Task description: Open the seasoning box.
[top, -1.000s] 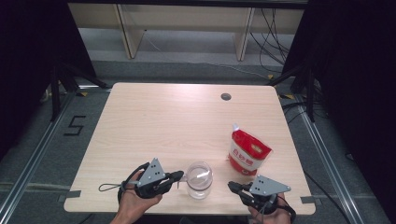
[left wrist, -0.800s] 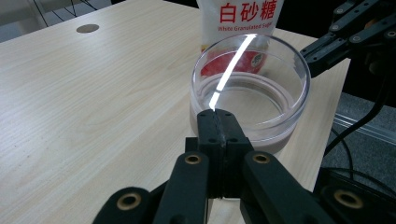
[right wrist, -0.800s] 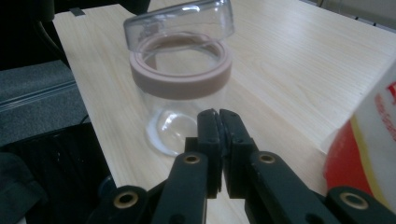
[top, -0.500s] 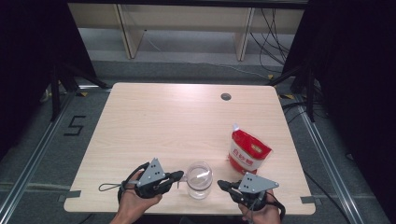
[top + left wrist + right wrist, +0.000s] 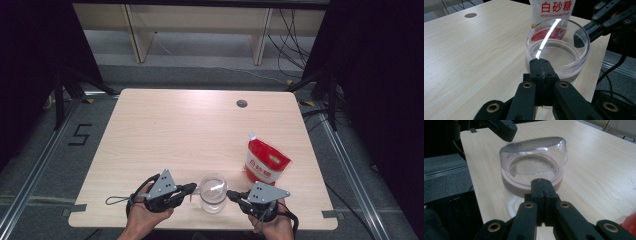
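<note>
Near the table (image 5: 165, 125) front edge, both grippers, left (image 5: 192, 188) and right (image 5: 231, 193), jaws together, flank a clear jar (image 5: 212, 192); the sugar pouch (image 5: 266, 161) top is cut off in the left gripper view.

The top of the pouch (image 5: 552, 11) is cut off by the upper edge in the left gripper view, and its lower part is seen only through the jar (image 5: 557, 50). In the high view the pouch's print is too small to be read, and both forearms are cropped at the bottom edge.
</note>
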Tool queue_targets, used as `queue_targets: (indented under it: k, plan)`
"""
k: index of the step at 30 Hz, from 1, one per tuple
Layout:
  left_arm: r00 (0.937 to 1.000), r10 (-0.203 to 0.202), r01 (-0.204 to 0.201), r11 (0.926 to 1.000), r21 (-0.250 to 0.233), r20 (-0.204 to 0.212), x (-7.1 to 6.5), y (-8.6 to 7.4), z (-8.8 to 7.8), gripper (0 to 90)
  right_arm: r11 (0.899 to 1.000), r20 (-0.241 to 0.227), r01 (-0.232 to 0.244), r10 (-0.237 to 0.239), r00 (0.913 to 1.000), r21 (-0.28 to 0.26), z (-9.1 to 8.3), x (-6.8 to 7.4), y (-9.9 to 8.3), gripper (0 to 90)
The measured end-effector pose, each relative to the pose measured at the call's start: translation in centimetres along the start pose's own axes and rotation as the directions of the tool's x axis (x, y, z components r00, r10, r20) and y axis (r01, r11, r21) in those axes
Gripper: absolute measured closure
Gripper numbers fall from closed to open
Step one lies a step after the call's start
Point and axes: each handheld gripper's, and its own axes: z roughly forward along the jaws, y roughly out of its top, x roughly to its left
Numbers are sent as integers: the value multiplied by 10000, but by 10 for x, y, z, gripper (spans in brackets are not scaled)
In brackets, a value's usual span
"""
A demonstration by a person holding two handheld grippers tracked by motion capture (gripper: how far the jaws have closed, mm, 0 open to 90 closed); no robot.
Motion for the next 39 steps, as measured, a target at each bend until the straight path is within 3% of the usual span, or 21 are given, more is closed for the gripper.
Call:
queue_targets:
  k: [5,6,11,14,18,19,21,23,28,29,31,32,35,37,38,39]
  plan:
    - [9999,84,-84,10000,8,65,0,0,0,889,9999,12,42,-42,10000,-116,1,1,4,900]
    - [9999,-62,62,10000,-13,120,-1,0,0,882,10000,-55,33,-33,10000,-73,1,1,5,900]
    - [9995,258,-257,9997,-54,206,0,0,0,788,9998,-1,44,-44,10000,-194,1,2,8,900]
    - [9997,228,-227,9996,-173,69,0,1,-4,676,9994,76,177,-174,9998,-303,2,2,10,900]
    - [9998,218,-217,9988,-432,30,4,1,-11,646,9994,-12,223,-223,9998,-267,1,2,13,900]
    - [10000,26,-24,9990,-457,50,4,-1,-11,648,9994,-23,208,-209,9998,-284,1,3,14,900]
    - [9995,297,-295,9990,-340,47,5,-2,-14,635,9986,85,225,-221,9997,-470,1,4,15,900]
    - [10000,-48,49,9995,-320,19,4,-5,-15,601,9989,66,307,-305,9995,-347,0,4,18,900]
    - [9999,-113,114,9997,-217,27,7,-15,-18,497,9980,62,389,-386,9992,-497,2,5,21,900]
    - [10000,60,-60,10000,11,-55,7,-16,-20,478,9981,55,411,-409,9991,-464,1,5,22,900]
    - [10000,-4,4,9999,105,-16,8,-21,-21,417,9974,69,423,-420,9991,-584,3,6,22,900]
    - [9998,-220,220,9996,189,-39,8,-24,-21,398,9976,-55,432,-435,9990,-546,3,7,23,900]
    - [9993,-382,384,9989,285,-60,8,-30,-24,374,9973,19,415,-414,9991,-614,3,8,24,900]
    - [9998,-103,109,9991,399,-147,10,-33,-27,357,9972,-68,523,-528,9986,-533,4,9,27,900]
    - [9983,-540,548,9979,360,-210,8,-36,-27,347,9968,-33,537,-540,9985,-595,4,10,28,900]
    - [9989,-383,395,9980,493,-254,9,-37,-29,337,9963,-49,549,-554,9985,-668,5,10,29,900]
